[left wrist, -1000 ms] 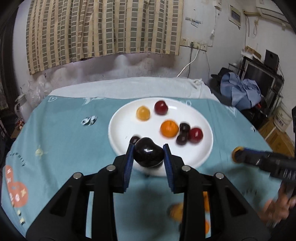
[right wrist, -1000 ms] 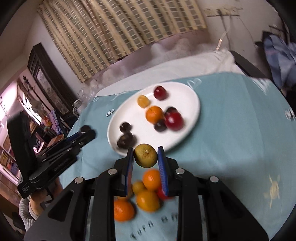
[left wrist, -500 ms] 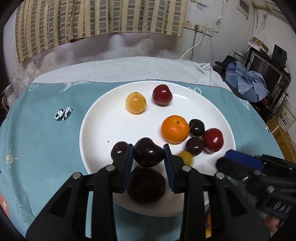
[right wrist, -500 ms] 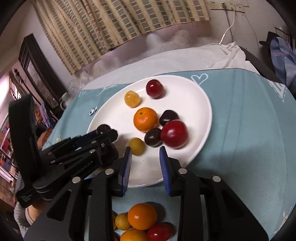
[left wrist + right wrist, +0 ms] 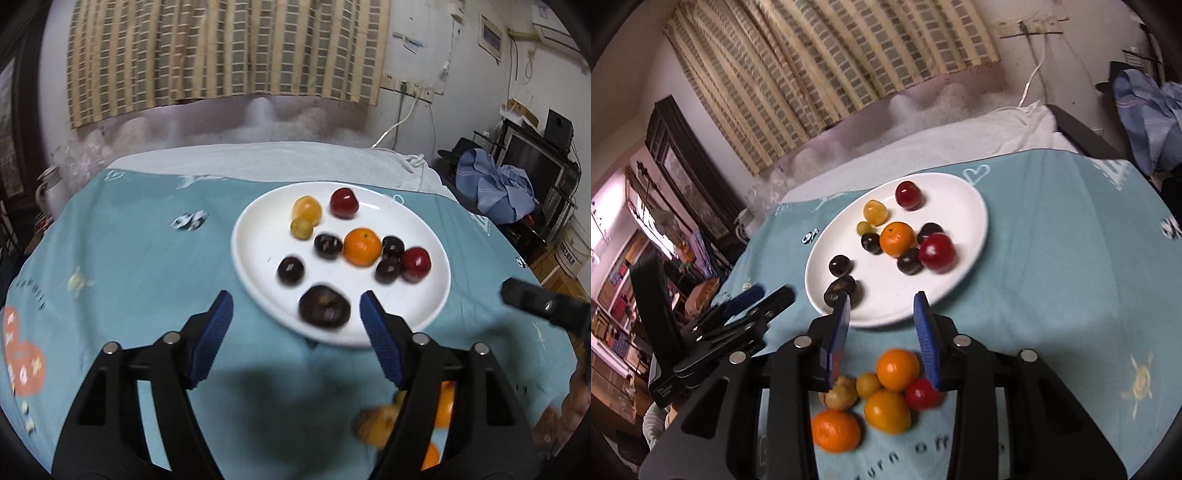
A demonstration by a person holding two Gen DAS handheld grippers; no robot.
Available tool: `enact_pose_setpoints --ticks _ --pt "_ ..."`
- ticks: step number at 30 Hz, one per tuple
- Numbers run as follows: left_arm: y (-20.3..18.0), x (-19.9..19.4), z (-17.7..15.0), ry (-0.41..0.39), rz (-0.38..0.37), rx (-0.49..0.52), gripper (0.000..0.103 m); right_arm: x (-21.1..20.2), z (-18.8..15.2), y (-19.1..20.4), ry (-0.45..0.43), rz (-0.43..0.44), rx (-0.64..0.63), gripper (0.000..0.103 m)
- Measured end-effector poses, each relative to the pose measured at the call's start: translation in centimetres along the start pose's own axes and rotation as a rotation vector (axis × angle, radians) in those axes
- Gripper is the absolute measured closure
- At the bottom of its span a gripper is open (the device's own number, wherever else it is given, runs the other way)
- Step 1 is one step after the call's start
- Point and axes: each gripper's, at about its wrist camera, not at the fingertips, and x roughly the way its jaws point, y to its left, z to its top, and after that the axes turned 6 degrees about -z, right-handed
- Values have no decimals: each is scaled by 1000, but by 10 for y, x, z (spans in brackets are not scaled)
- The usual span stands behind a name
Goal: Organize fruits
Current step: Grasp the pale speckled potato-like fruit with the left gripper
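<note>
A white plate (image 5: 432,306) (image 5: 971,199) on the teal cloth holds several fruits: an orange (image 5: 362,246) (image 5: 897,238), red plums (image 5: 416,264) (image 5: 936,252), dark plums (image 5: 327,246) (image 5: 870,243), yellow fruits (image 5: 306,209) (image 5: 875,212) and a large dark fruit (image 5: 324,310) (image 5: 840,290). My left gripper (image 5: 295,314) is open and empty, just short of the plate's near rim. My right gripper (image 5: 882,301) is open and empty above the plate's near edge. A loose pile of oranges, yellow fruits and a red one (image 5: 886,384) (image 5: 424,417) lies on the cloth under it.
The left gripper (image 5: 738,314) shows at the left of the right wrist view; the right gripper (image 5: 543,304) shows at the right edge of the left wrist view. A white towel (image 5: 258,158) covers the far table end. Curtains and room clutter lie beyond.
My left gripper let go of the dark plum onto the plate, opened wide and drew back. My right gripper, which had dropped its yellow fruit, also pulled back from the plate.
</note>
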Motion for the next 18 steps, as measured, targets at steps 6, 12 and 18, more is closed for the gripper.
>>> enact_pose_setpoints --ticks 6,12,18 --pt "-12 -26 -48 16 20 56 22 -14 -24 -20 11 -6 80 40" --pt "-28 -17 -59 63 -27 110 20 -17 -26 -26 29 13 117 40" --pt "-39 -13 -65 94 -58 161 20 -15 -25 -35 45 11 151 39"
